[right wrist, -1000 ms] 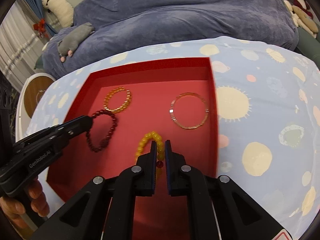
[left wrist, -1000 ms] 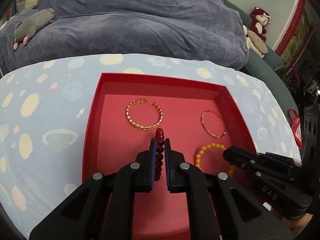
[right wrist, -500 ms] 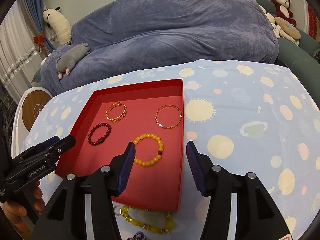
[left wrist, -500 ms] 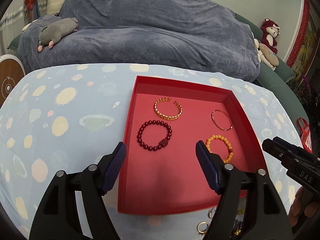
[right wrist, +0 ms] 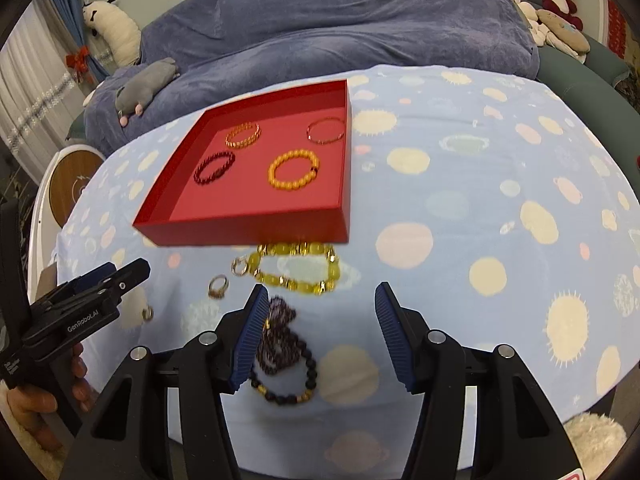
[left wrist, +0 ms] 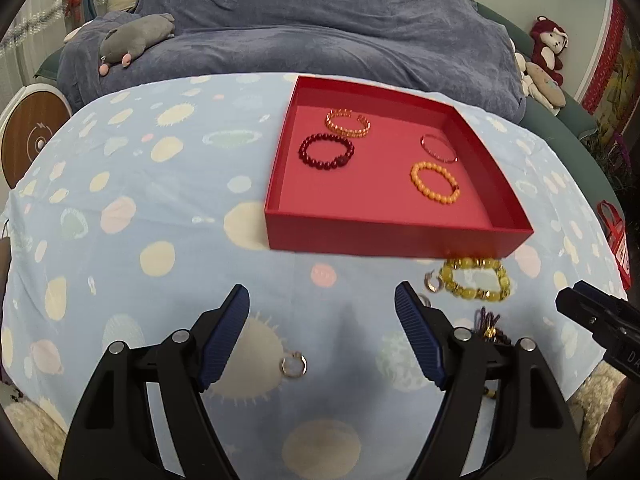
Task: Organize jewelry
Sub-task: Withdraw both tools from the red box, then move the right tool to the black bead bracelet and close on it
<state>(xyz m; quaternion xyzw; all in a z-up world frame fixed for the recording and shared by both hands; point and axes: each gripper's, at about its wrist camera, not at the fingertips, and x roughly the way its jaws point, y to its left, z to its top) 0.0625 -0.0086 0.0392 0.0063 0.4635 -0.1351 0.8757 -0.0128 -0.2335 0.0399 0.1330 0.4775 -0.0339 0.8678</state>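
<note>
A red tray [left wrist: 384, 236] [right wrist: 248, 226] holds a dark red bead bracelet [left wrist: 326, 153] [right wrist: 214, 167], a gold cuff [left wrist: 348, 123] [right wrist: 243, 135], a thin pink bangle [left wrist: 438, 148] [right wrist: 326, 131] and an orange bead bracelet [left wrist: 435, 182] [right wrist: 294, 170]. In front of the tray on the cloth lie a yellow bead bracelet [left wrist: 476, 284] [right wrist: 298, 268], a dark bead bracelet [right wrist: 286, 376], and small rings [left wrist: 294, 366] [right wrist: 218, 286]. My left gripper [left wrist: 322, 340] is open above the cloth. My right gripper [right wrist: 320, 336] is open, over the dark beads.
The table has a light blue cloth with sun and planet prints [left wrist: 160, 216]. A blue-covered sofa [left wrist: 304, 28] with a grey plush toy [left wrist: 136, 36] stands behind. A round white and wood object [left wrist: 28, 136] is at the left.
Both grippers have pulled back and up from the tray, staying open. The loose jewelry in front of the tray has come into full view.
</note>
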